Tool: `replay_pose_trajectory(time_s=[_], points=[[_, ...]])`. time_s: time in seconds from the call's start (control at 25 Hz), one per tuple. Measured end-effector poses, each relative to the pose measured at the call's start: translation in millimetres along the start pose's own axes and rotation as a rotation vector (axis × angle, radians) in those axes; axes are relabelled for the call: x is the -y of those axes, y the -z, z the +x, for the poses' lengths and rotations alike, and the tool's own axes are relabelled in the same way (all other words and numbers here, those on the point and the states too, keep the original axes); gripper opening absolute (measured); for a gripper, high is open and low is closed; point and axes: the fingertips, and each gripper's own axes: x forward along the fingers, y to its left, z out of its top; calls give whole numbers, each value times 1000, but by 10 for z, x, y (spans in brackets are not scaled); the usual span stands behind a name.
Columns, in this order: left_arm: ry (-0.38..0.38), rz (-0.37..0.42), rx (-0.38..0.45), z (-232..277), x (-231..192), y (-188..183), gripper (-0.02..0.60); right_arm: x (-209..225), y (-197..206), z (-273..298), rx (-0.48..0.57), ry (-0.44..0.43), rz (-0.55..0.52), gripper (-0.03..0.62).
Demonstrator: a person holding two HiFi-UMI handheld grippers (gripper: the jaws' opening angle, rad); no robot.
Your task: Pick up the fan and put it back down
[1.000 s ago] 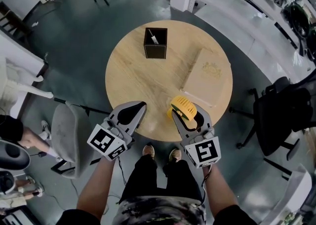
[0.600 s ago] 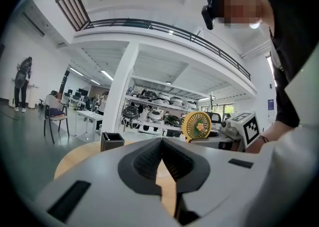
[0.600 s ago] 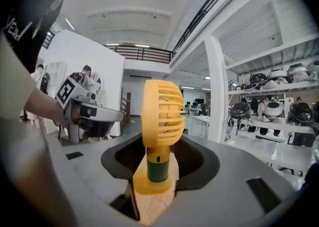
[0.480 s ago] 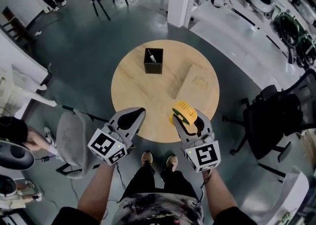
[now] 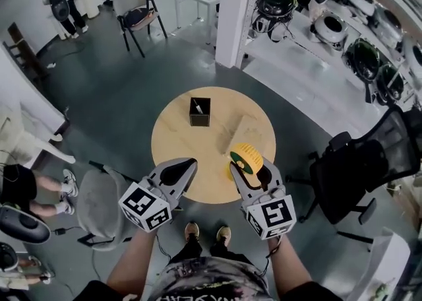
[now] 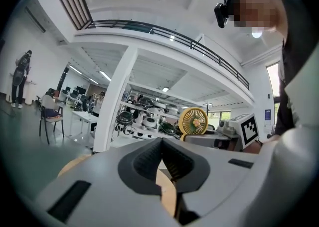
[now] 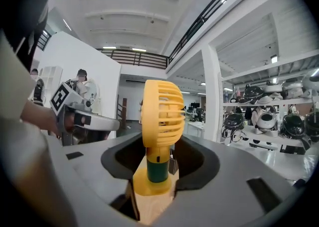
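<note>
High above the round wooden table point(image 5: 173, 142), my right gripper point(image 5: 250, 166) is shut on the small yellow fan point(image 5: 244, 158). In the right gripper view the fan point(image 7: 160, 111) stands upright, its green neck and yellow base pinched between the jaws of the right gripper point(image 7: 158, 170). My left gripper point(image 5: 187, 162) hovers beside it at the same height, jaws shut with nothing between them. In the left gripper view the left gripper point(image 6: 161, 145) points level, and the fan point(image 6: 194, 121) shows at the right beyond its jaws.
On the table far below stand a black open box point(image 5: 200, 111) and a flat wooden board point(image 5: 246, 133). A grey chair point(image 5: 99, 202) is at the left, a black office chair point(image 5: 346, 177) at the right. A white pillar point(image 5: 234, 9) and shelves point(image 5: 343, 29) lie beyond.
Both grippers have risen together, the fan still gripped in the right one. The table has dropped far below and looks much smaller.
</note>
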Motion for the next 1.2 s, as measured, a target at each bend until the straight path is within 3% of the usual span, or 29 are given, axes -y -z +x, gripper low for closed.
replay_pose_trajectory(time_s=[0.36, 1.2], points=[[29, 64, 22, -92, 179, -317, 17, -118, -268, -186, 24, 8, -2, 183], [36, 71, 14, -135, 190, -287, 17, -158, -256, -203, 27, 4, -3, 183]])
